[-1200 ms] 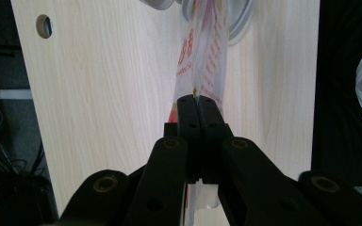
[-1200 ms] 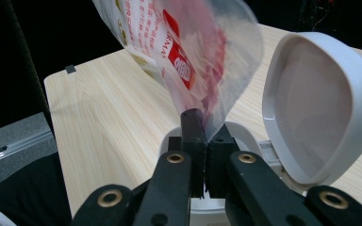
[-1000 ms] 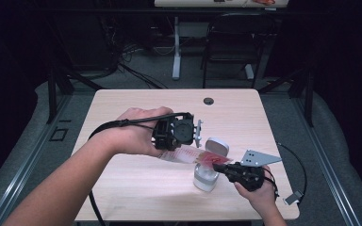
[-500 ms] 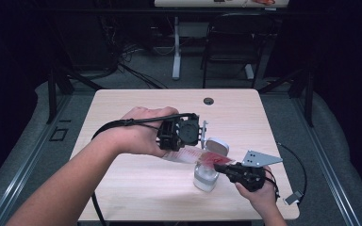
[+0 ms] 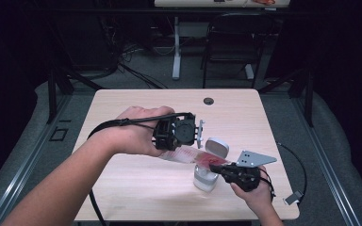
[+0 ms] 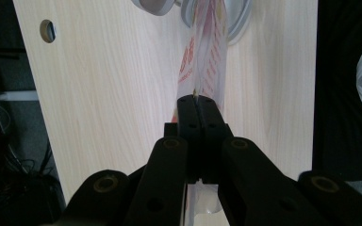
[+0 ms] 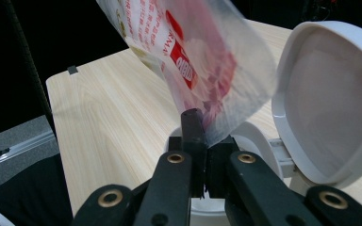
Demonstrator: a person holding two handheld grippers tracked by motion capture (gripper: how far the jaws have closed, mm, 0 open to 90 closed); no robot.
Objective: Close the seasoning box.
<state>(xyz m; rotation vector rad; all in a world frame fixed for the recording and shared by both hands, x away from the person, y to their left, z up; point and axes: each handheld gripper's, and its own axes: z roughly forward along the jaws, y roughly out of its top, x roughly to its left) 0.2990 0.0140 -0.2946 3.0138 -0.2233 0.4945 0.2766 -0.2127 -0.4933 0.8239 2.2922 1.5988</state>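
Both forearms reached in from the desk's near edge. The left claw and right claw each pinched the plastic bag above the open white container, toward the near right corner. The right gripper view revealed its red print.

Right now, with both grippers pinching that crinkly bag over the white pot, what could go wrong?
1. The plastic bag is pinched at its edges by the left hand-held gripper and the right hand-held gripper; thin film could slip out.
2. The pink contents could miss the white container, whose mouth looks narrow, and land on the table.
3. The bag could nudge the open lid shut.
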